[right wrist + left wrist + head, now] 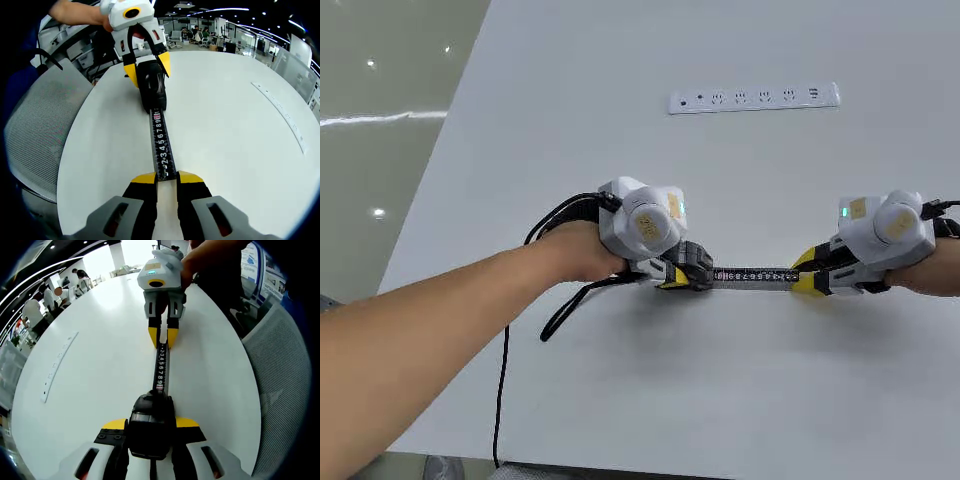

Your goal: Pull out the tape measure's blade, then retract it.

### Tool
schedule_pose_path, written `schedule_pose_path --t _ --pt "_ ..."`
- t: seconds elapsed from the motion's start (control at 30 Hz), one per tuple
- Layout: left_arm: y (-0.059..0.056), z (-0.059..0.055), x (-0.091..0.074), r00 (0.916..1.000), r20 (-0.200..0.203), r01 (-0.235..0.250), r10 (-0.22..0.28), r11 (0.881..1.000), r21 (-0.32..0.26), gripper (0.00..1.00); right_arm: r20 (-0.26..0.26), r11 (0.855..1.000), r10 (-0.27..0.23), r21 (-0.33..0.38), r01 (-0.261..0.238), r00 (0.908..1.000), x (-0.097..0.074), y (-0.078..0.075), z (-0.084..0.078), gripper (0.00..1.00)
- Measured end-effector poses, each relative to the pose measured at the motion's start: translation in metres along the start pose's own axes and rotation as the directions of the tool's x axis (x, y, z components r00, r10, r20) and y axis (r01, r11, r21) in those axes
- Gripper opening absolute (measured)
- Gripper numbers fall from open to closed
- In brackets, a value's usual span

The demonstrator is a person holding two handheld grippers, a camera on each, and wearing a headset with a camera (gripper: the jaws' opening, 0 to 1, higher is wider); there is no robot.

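Left tongs point(151, 424) clamped on the black tape measure case point(691, 266), low over the white counter point(720, 390). Right tongs point(166, 178) pinch the tip of the blade point(755, 274), which spans the gap between them. Power strip point(754, 98) lies well beyond.

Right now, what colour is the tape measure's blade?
Black blade with white numerals; clearest in the right gripper view.
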State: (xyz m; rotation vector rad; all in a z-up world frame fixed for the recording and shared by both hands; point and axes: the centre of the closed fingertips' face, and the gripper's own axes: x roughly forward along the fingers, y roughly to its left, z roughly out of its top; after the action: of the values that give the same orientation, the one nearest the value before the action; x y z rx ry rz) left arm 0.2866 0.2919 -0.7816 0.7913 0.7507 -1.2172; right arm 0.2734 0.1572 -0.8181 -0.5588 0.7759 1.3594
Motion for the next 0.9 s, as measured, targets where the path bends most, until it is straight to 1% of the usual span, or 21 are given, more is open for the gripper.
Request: schedule_pose_path --t 0.2,0.57,0.9 --pt "0.000 0.000 0.000 1.0000 -0.002 0.001 -0.001 1.000 0.002 0.29 -0.005 1.000 -0.003 0.005 0.003 1.0000 -0.007 0.000 -0.008 0.09" --pt "0.000 0.000 0.000 1.0000 -0.004 0.001 -0.001 1.000 0.002 0.29 -0.010 1.000 -0.009 0.012 0.009 0.9999 -0.012 0.000 -0.017 0.09" --pt "0.000 0.000 0.000 1.0000 -0.008 0.002 -0.002 1.000 0.002 0.29 -0.019 1.000 -0.012 0.006 0.012 0.9997 -0.021 -0.004 -0.027 0.09"
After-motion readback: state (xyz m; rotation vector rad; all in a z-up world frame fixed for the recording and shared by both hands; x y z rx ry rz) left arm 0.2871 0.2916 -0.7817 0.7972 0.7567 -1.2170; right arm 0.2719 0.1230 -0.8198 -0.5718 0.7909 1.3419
